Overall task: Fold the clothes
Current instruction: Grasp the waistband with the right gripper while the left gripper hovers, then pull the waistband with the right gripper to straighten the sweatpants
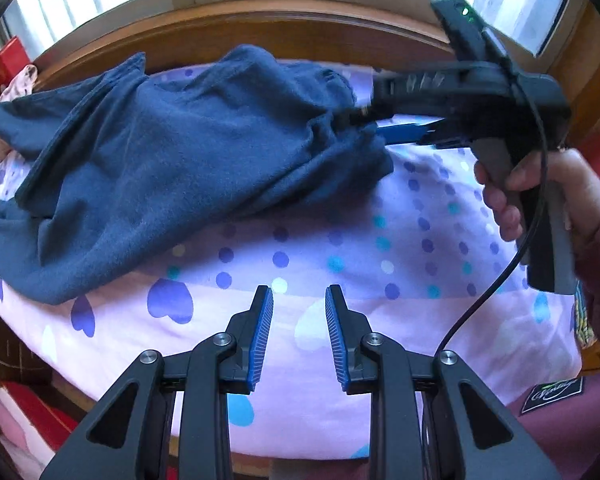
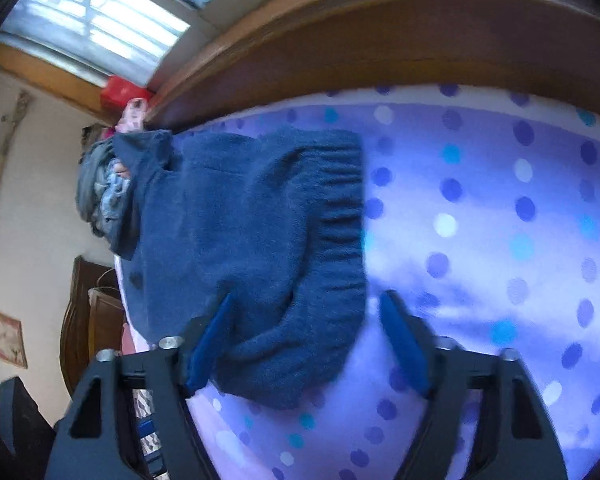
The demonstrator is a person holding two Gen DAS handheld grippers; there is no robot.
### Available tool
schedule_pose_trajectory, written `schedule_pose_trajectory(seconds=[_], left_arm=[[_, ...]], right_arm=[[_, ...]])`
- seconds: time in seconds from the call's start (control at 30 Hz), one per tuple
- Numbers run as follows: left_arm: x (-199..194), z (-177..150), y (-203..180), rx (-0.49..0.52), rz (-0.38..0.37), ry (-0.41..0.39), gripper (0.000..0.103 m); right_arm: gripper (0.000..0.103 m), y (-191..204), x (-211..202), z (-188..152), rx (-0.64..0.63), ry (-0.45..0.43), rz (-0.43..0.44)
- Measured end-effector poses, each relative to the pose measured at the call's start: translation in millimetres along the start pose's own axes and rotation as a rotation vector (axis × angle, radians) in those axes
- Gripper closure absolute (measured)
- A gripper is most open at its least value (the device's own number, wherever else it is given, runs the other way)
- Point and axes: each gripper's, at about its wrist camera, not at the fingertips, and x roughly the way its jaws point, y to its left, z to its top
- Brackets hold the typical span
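In the left wrist view we hold the left gripper above the bedsheet with its hearts and dots. Its jaws stand a little apart and nothing is between them. The dark blue garment lies crumpled on the far part of the sheet, near the wooden headboard. Our right hand brings the right gripper to the garment's right edge; its tips are hidden by the cloth there.

In the right wrist view the right gripper's jaws are apart. One blue finger lies over the garment, the other over the bare bedsheet. The ribbed hem is between them, not pinched.
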Motion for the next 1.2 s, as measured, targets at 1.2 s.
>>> schedule_pose_trajectory(seconds=[1.2], left_arm=[[-99,-117,84,0.151,-0.105,-0.166,0.076]], right_arm=[[0.097,188,-83,-158,-0.091,-0.157,0.011]])
